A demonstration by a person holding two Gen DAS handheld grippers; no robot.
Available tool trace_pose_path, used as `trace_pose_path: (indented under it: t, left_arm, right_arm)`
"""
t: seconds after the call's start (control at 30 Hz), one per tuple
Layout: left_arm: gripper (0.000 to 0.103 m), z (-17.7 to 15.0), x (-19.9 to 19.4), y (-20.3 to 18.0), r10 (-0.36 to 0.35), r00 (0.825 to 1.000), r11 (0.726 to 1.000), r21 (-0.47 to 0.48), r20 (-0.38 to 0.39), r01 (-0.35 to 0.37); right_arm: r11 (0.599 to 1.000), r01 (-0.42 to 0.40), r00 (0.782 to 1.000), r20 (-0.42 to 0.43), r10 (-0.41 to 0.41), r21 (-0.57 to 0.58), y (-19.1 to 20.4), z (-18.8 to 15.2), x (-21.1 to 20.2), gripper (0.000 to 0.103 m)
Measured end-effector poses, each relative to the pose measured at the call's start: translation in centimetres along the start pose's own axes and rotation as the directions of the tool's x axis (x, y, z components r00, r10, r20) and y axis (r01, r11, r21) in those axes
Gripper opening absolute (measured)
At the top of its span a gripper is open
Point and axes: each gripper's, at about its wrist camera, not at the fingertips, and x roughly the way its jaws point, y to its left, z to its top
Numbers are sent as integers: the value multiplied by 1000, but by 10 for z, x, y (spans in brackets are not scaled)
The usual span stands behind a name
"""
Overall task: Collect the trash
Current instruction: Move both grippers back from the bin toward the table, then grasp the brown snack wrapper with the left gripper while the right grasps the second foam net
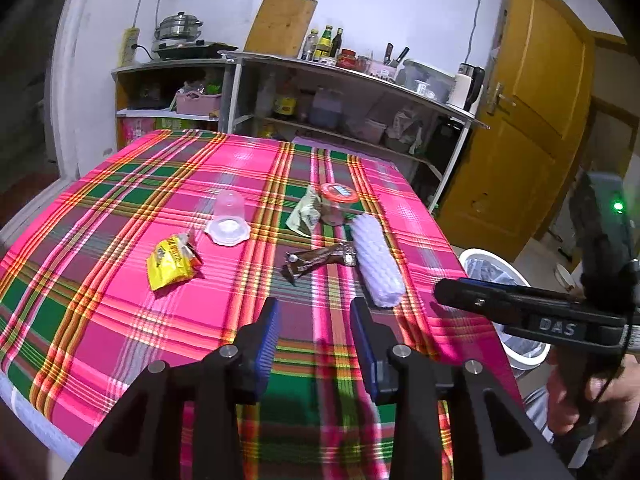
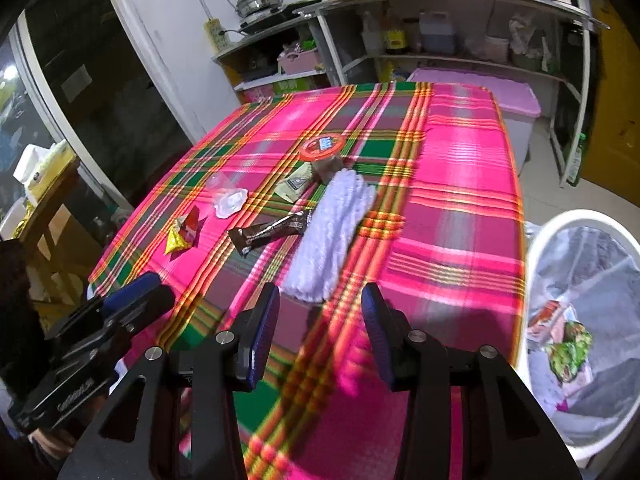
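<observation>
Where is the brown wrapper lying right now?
The brown wrapper lies mid-table on the plaid cloth, touching the left side of the white foam sleeve, with the jar just beyond it.

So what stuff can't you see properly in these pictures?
- Jar contents: both views, too small and dim.
- Print on the yellow wrapper: left view, too small.
- Bin bottom: right view, the picture's edge cuts it off.
- Table legs: both views, the checked cloth hides them.
</observation>
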Motion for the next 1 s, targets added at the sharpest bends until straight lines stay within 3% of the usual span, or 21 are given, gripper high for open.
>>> trace_pose_path:
  t: [0.3,0.4,0.6,1.0]
  left_arm:
    - [43,10,13,18,6,1000,1000,7,-6,-6]
    - [44,17,22,19,-2,1000,1000,24,-10,3]
    - [45,30,43,12,-20,999,996,82,-27,22]
    - [45,47,96,-8,-16,992,976,212,-127,43]
  right_arm:
    - [999,37,998,-45,-36,10,1,13,39,44]
    - [999,34,998,-47,-33,10,-1,13,43,34]
    - [999,38,999,-12,-38,9,-5,11,30,22]
    - [997,39,999,8,-40,68,-33,-1,1,21]
